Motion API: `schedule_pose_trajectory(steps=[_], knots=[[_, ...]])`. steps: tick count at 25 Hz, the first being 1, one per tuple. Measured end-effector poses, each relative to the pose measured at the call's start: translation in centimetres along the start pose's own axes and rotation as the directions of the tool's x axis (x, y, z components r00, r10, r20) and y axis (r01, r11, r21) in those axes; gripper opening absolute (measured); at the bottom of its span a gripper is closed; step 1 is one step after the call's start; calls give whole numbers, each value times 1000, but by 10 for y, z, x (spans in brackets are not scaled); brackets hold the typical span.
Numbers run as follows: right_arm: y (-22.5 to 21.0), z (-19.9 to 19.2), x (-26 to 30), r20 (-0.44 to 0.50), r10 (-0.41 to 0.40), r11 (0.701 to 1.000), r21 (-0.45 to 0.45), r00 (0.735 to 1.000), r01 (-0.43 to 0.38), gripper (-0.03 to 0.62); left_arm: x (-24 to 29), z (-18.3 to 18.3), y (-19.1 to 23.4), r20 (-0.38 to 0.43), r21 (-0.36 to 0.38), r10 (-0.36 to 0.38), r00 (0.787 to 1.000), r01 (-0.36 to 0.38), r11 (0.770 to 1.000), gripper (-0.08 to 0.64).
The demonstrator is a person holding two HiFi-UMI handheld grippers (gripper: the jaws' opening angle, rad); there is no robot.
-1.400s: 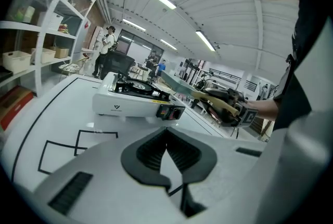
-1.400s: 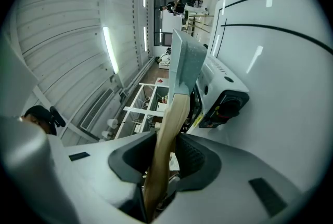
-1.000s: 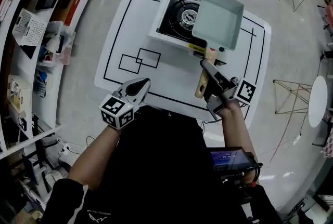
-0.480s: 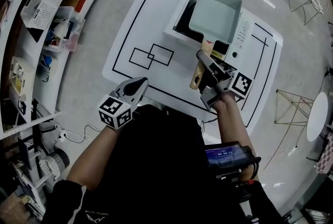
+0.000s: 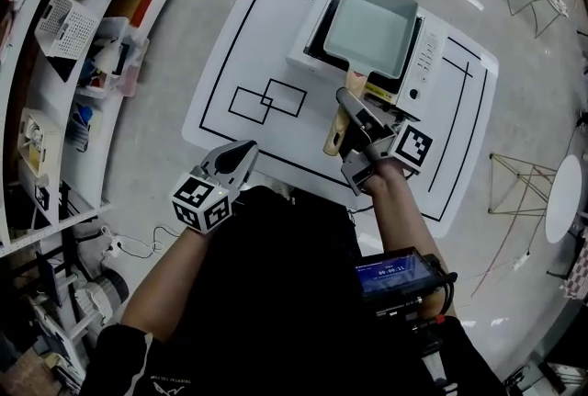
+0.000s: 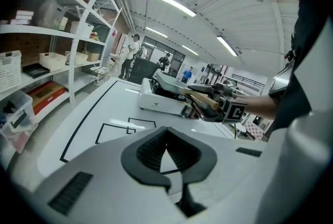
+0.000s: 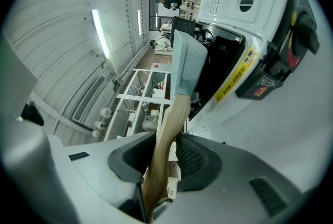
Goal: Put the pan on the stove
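A pale blue-grey square pan (image 5: 367, 25) with a wooden handle (image 5: 333, 130) covers the burner of the white portable stove (image 5: 418, 63) at the far side of the table. My right gripper (image 5: 347, 109) is shut on the handle, near its free end. In the right gripper view the handle (image 7: 166, 134) runs up between the jaws to the pan (image 7: 188, 62), with the stove (image 7: 250, 25) to the right. My left gripper (image 5: 241, 155) hovers by the table's near edge, shut and holding nothing. Its own view shows the stove (image 6: 156, 102) ahead.
The white table (image 5: 239, 45) carries black marked lines and two overlapping rectangles (image 5: 268, 100). Shelves with baskets and boxes (image 5: 64, 63) stand at the left. A round white stool (image 5: 560, 192) and wire frames are at the right. People stand far back in the room (image 6: 134, 49).
The pan has moved left over the stove and now hides the burner, which showed a second ago. My right gripper went with it. The left gripper stayed put.
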State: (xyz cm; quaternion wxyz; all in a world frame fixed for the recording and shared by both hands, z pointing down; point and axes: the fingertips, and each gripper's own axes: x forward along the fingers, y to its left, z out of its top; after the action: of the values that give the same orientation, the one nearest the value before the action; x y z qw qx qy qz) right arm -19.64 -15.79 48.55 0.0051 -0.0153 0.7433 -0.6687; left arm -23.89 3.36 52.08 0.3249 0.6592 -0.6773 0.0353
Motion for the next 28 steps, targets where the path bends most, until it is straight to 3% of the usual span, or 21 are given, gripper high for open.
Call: schedule_pose_trajectory(steps=[11,18,22,28], knots=[[2,1,11,37,0,998,-64,999,2,150,-4,5,-5,-20,40,-7,1000,8,999,9],[0,0,9,33,-45,991,-122,998,48,171,6,14,-14,-21,63,-45,999,47,997,9],[5,3,8,38,-27,986,-161,999,32,202,8,16,-16,-29,74,-64,998,66,995,9],[-1,3,-7,42,-83,973,-211,996,90,219,17,17,-20,-45,83,-111,993,115,990,9]])
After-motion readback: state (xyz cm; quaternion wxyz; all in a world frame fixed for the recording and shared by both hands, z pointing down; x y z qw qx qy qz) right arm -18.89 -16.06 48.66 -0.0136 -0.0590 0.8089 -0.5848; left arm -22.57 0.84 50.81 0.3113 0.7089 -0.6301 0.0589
